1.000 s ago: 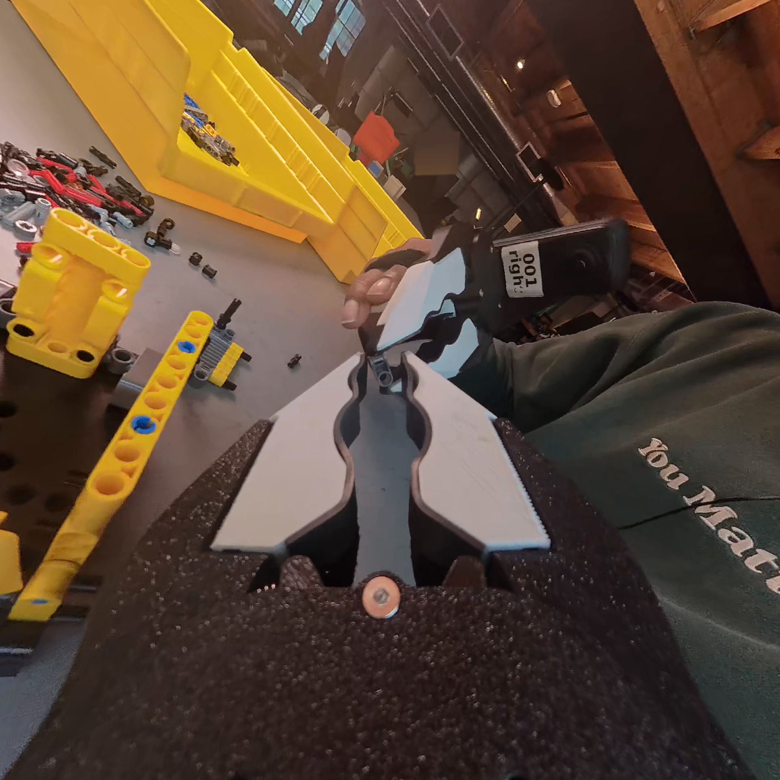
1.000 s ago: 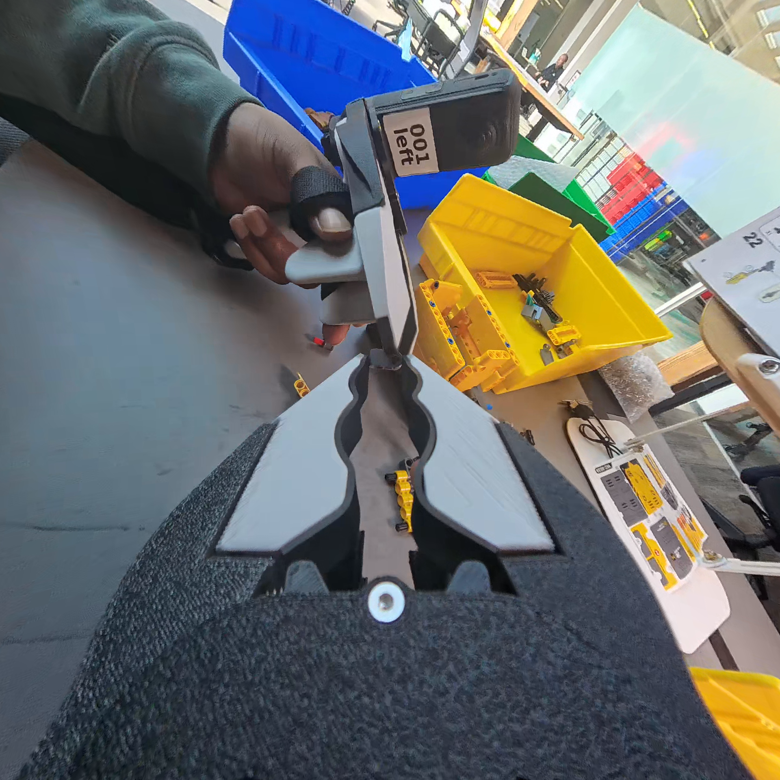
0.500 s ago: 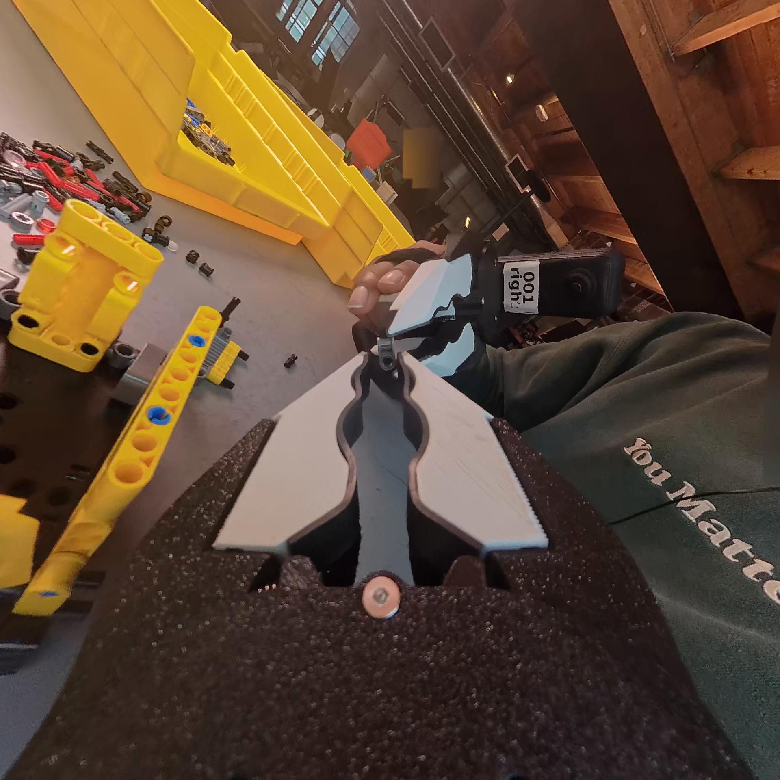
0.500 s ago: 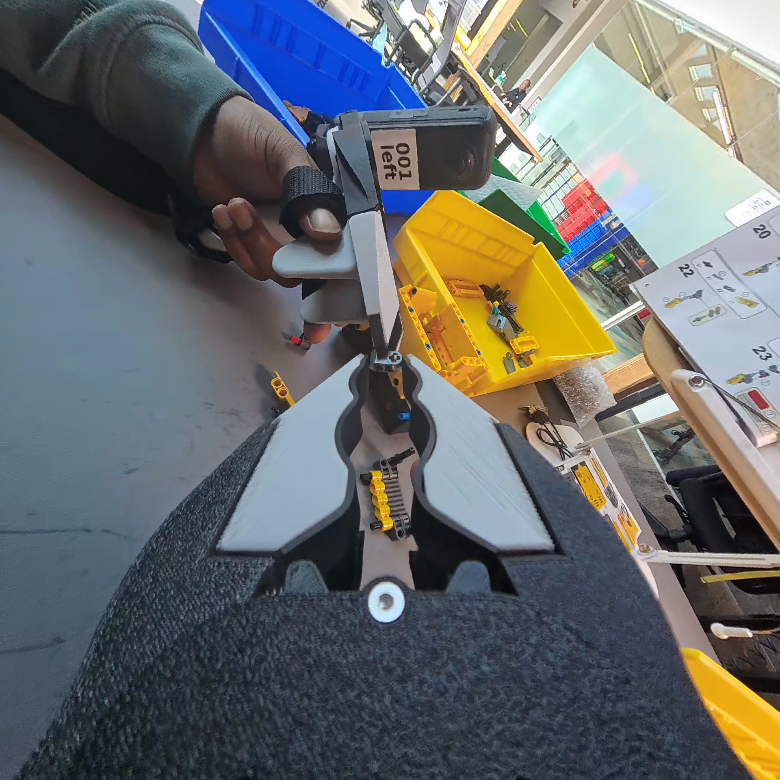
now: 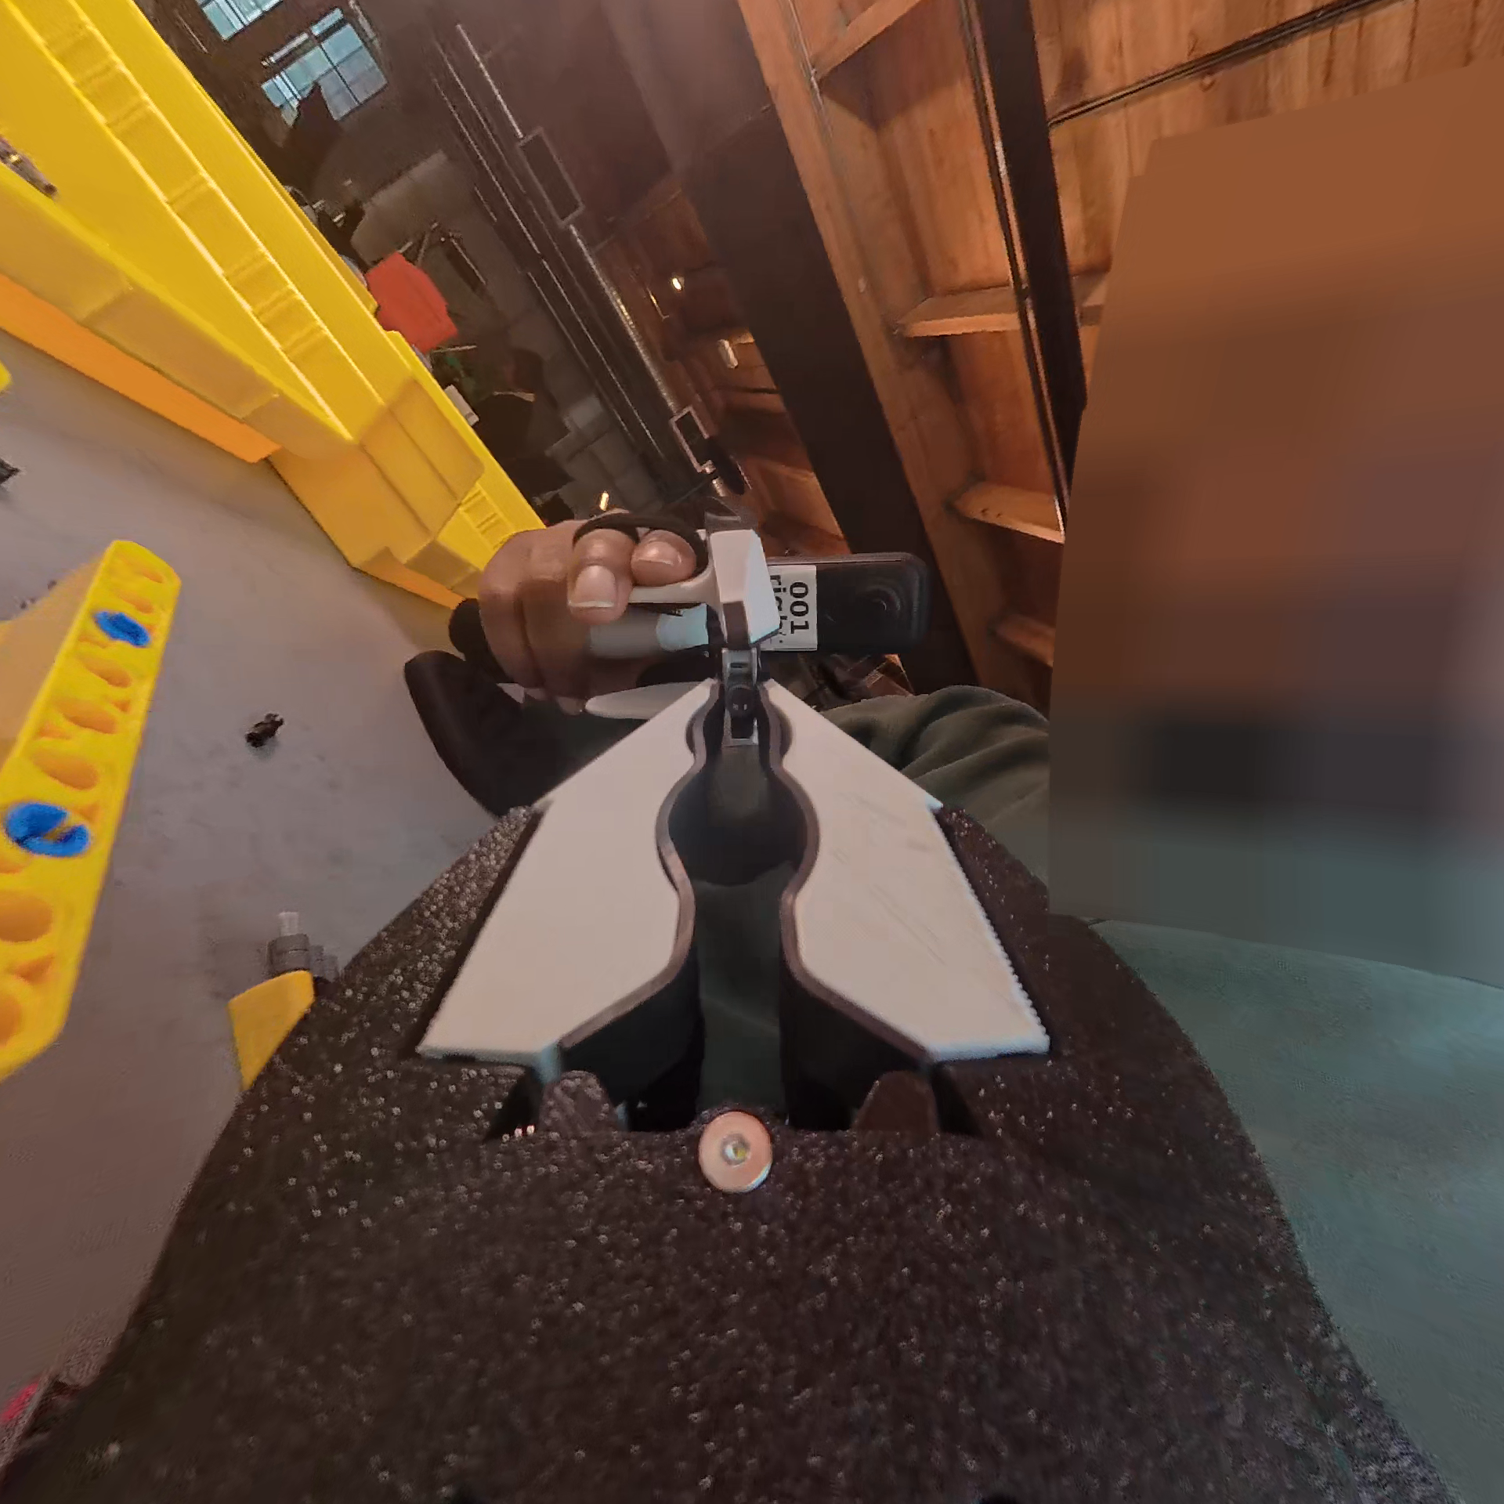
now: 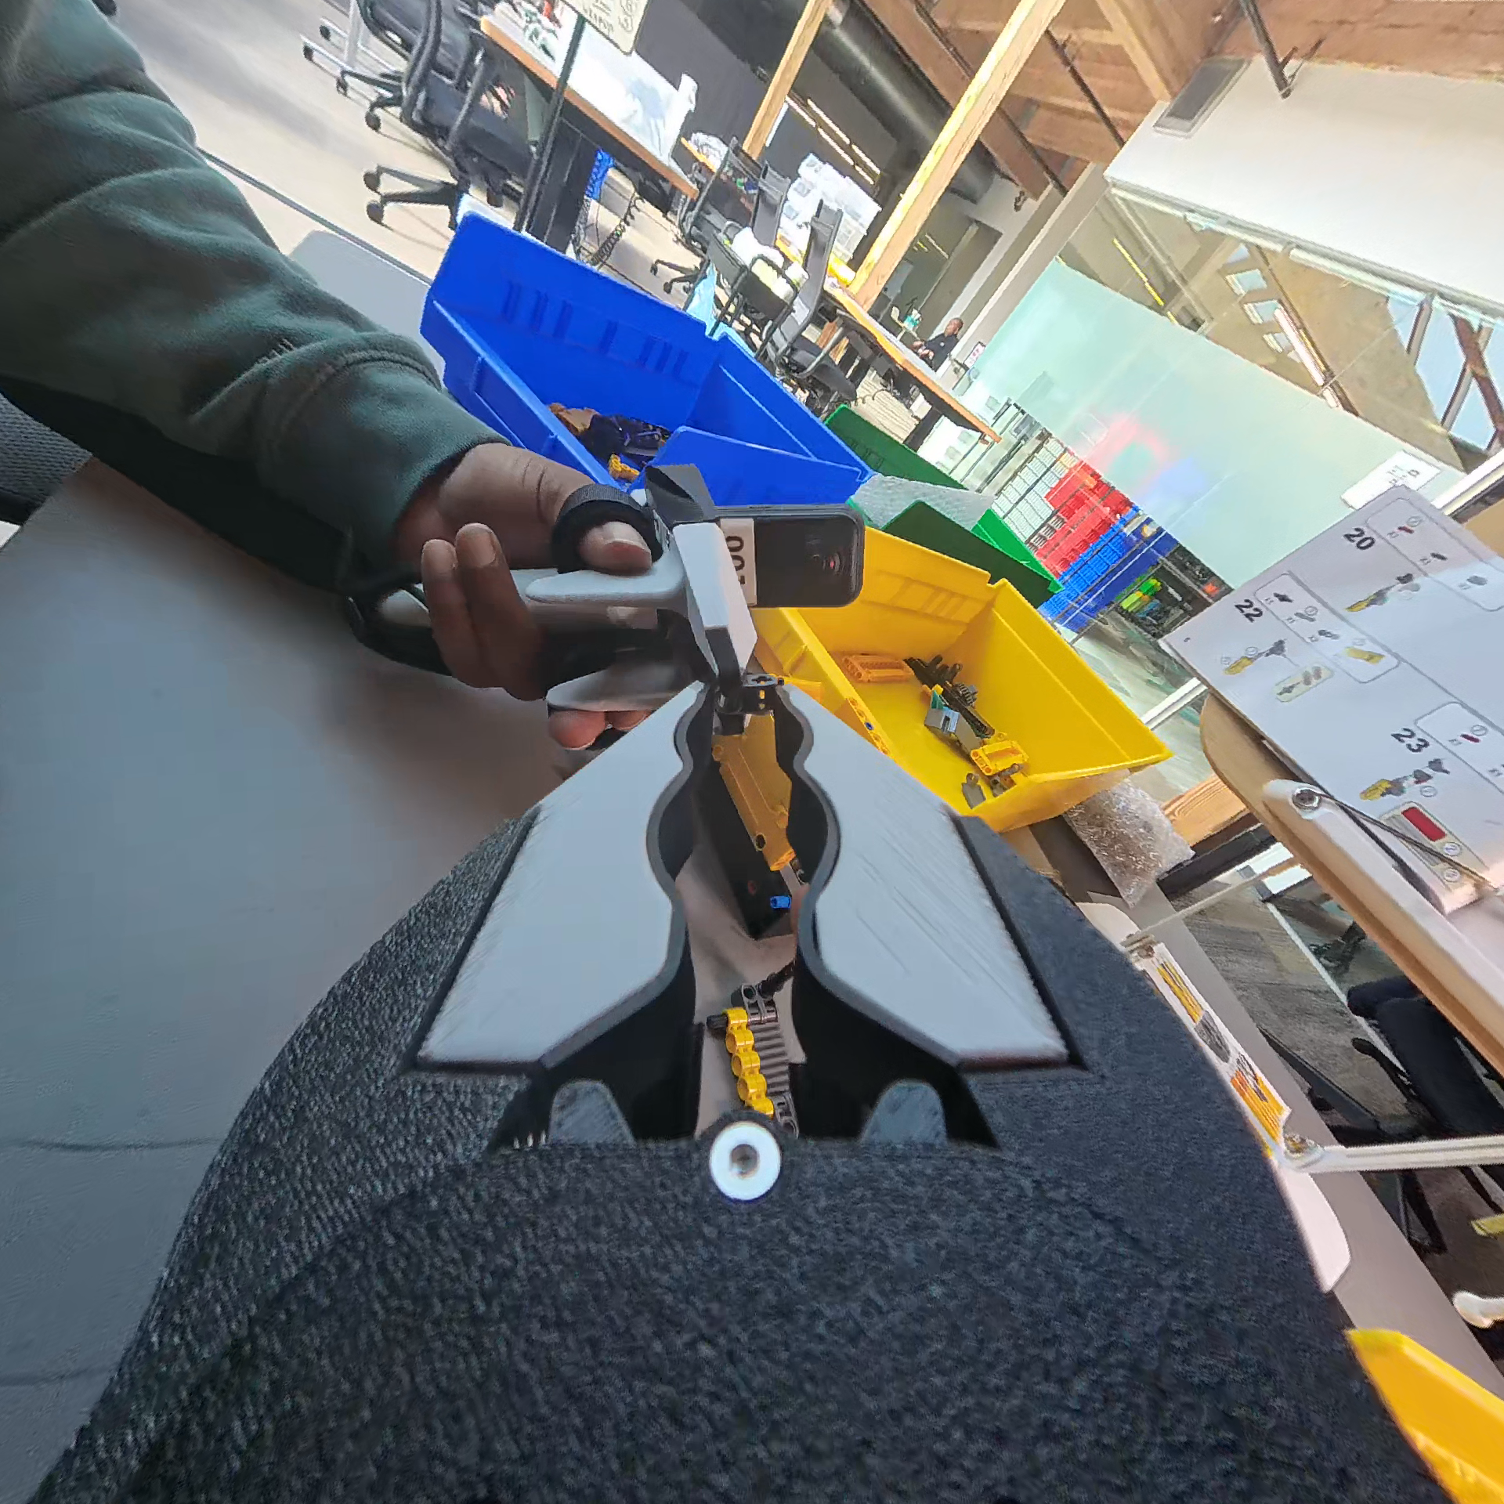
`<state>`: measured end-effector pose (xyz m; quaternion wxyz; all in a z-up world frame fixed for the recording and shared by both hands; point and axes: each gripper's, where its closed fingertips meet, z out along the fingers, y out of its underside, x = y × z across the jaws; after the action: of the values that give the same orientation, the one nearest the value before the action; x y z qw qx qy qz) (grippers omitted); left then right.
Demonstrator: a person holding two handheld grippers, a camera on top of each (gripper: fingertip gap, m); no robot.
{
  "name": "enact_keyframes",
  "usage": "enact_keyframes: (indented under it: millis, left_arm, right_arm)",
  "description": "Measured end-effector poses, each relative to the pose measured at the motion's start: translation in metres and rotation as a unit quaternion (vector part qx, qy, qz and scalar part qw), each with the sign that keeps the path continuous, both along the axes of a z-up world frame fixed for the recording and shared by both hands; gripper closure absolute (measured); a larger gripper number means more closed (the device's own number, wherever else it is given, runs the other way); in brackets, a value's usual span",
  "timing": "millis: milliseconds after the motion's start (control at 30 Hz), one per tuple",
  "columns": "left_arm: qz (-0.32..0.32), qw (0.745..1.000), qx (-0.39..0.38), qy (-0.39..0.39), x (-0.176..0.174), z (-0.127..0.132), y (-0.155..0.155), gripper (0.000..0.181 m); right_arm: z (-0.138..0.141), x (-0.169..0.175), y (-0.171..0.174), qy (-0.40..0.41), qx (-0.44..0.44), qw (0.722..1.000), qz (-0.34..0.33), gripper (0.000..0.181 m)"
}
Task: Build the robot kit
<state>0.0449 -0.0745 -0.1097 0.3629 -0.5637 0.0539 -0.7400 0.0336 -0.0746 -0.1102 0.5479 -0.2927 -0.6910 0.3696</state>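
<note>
A small dark grey connector [image 5: 739, 704] with a black pin sits between the fingertips of my left gripper [image 5: 739, 692], which is shut on it above the grey table. My right gripper [image 5: 736, 651] meets it tip to tip from the far side. In the right wrist view, my right gripper [image 6: 741, 698] is closed around the same connector [image 6: 745, 690], and the left gripper [image 6: 731, 671] comes down onto it from above. A hand [image 6: 496, 570] in a green sleeve holds the left gripper.
A long yellow beam with blue pins [image 5: 73, 773] lies at left, with yellow bins [image 5: 325, 342] behind it. The right wrist view shows a yellow bin of parts [image 6: 1017, 675], a blue bin [image 6: 618, 366], a yellow-grey toothed piece [image 6: 753, 1050] and an instruction sheet [image 6: 1383, 635]. My left and right fingertips are right by each other.
Both grippers have risen and turned while staying tip to tip on the connector. The right gripper now shows edge-on in the left view. The loose parts at far left have left the view.
</note>
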Motion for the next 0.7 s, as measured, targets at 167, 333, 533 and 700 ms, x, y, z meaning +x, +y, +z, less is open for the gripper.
enact_keyframes:
  millis: [167, 333, 533, 700]
  left_arm:
    - [-0.012, 1.000, -0.004, -0.005, 0.002, -0.001, -0.002, 0.175]
    - [-0.016, 1.000, -0.002, 0.014, 0.006, -0.005, -0.003, 0.175]
    - [0.046, 0.995, 0.000, 0.093, -0.003, -0.020, 0.010, 0.175]
    - [0.075, 0.989, 0.007, 0.129, -0.009, -0.024, 0.014, 0.176]
  right_arm:
    - [-0.001, 0.003, -0.003, -0.013, -0.019, 1.000, 0.017, 0.168]
    - [-0.004, 0.007, -0.004, -0.033, -0.033, 0.998, 0.031, 0.167]
    - [-0.044, 0.033, 0.032, -0.208, -0.112, 0.971, 0.022, 0.164]
    - [-0.115, 0.070, 0.076, -0.372, -0.126, 0.918, -0.049, 0.167]
